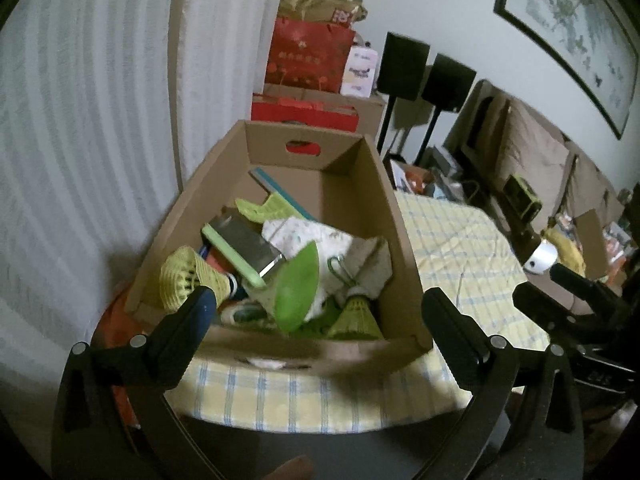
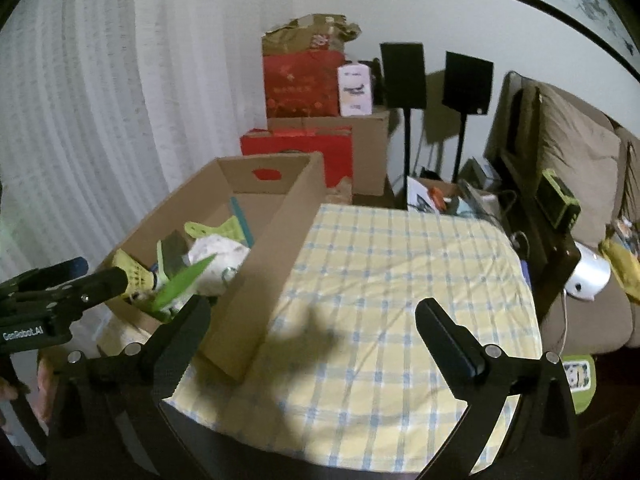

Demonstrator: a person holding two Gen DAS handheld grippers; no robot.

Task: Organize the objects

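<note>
An open cardboard box (image 1: pixel 394 216) stands on the left part of a table with a yellow checked cloth (image 2: pixel 400 280). It holds several items: yellow shuttlecocks (image 1: pixel 188 276), a green-edged metal case (image 1: pixel 244 248), a green scoop (image 1: pixel 298 288), a white patterned cloth (image 1: pixel 316 236). My left gripper (image 1: pixel 316 308) is open and empty, its fingers straddling the box's near end. My right gripper (image 2: pixel 314 316) is open and empty over the cloth, right of the box (image 2: pixel 276 240). The left gripper also shows in the right wrist view (image 2: pixel 92 276).
Red gift bags and cardboard boxes (image 2: pixel 308 92) are stacked behind the table by a white curtain. Two black speakers on stands (image 2: pixel 404 76) stand at the back. A brown sofa (image 2: pixel 580 168) with clutter is at the right, a white cylinder (image 2: pixel 590 276) beside it.
</note>
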